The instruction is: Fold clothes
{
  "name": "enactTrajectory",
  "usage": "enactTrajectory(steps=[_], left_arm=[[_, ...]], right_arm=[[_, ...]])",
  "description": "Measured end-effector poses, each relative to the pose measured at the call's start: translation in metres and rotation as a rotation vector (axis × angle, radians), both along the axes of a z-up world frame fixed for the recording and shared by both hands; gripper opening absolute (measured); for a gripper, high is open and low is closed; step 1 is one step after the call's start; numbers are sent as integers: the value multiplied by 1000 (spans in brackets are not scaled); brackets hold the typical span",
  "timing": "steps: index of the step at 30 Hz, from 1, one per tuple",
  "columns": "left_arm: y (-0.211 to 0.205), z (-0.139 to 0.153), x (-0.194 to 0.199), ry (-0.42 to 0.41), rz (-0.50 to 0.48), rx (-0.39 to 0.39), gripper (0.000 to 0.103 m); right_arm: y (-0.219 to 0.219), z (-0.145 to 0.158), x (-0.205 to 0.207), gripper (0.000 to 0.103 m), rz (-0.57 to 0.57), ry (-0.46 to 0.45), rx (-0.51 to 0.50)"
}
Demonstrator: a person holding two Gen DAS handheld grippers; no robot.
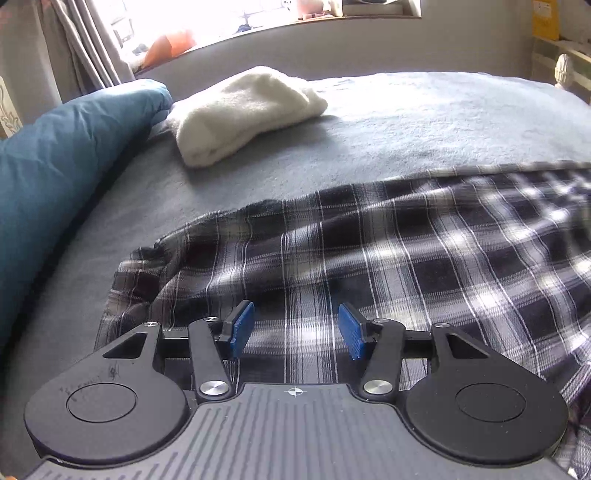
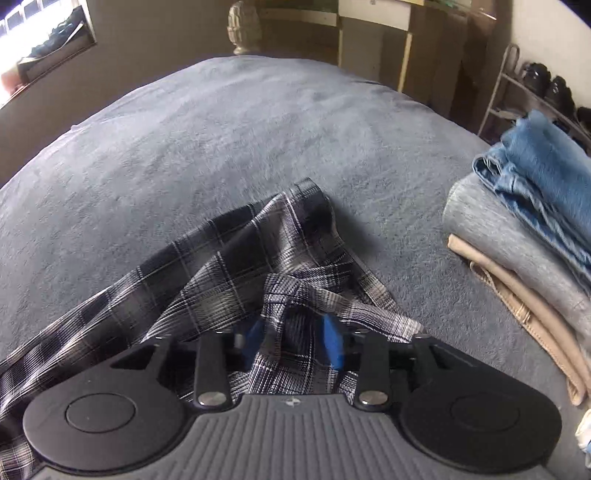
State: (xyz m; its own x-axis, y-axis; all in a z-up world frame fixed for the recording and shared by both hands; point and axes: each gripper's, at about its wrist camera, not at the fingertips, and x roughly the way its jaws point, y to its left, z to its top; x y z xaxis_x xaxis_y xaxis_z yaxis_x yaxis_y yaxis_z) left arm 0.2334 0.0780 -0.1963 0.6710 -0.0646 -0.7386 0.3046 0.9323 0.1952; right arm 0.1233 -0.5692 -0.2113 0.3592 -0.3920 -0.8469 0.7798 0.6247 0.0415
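Observation:
A black, grey and white plaid shirt [image 1: 369,258] lies spread on the grey-blue bed cover [image 1: 406,122]. My left gripper [image 1: 296,328] hovers just above its near part, open, with its blue pads well apart and only flat cloth below them. In the right wrist view a crumpled end of the plaid shirt [image 2: 258,251] bunches up at my right gripper [image 2: 293,339]. Its blue pads stand apart with a fold of the cloth between them, and some fabric drapes over the left pad [image 2: 255,338]. They do not pinch the cloth.
A folded white fleece [image 1: 243,110] and a teal duvet [image 1: 62,166] lie at the far left of the bed. On the right sits a stack of folded clothes [image 2: 528,221], with jeans on top. A bedpost [image 2: 242,26] and a shoe rack [image 2: 535,85] stand beyond.

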Motion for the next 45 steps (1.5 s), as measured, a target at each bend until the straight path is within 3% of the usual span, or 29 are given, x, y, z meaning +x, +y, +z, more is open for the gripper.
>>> enactTrajectory(steps=[1,10,18,20,22,25,27,28,29,34,37,40,45], left_arm=[[1,0,-1,1,2,0,51],[6,-8,5,11,23,-9,51],[9,-12,10,20,44,-5,51],[9,-13,9,22,42,1,51],[9,-13,9,23,42,4,51],[9,-13,9,21,44,5,51],[8,-13,11,22,49,3,51],[8,-14,11,24,50,3,51],[7,-14,11,24,47,5,51],[6,-15,9,24,38,11,51],[7,-16,10,30,45,3,51],[7,-16,10,30,42,0,51],[9,-18,10,30,43,-18,51]], right_arm=[[-2,4,-9,6,-26,-28,7],[-22,39,-97,4,-276,-289,80],[-40,12,-160,7,-447,-502,281],[-43,4,-162,11,-479,-491,301],[-45,-3,-161,21,-495,-472,336],[-48,-9,-154,24,-487,-455,362],[-48,-8,-139,21,-442,-366,318],[-46,-4,-131,8,-420,-351,291],[-45,0,-123,3,-397,-338,265],[-27,45,-68,3,-206,-395,167],[-10,66,-45,3,-101,-377,78],[-3,72,-57,3,-114,-403,45],[-10,71,-132,3,-265,-515,47]])
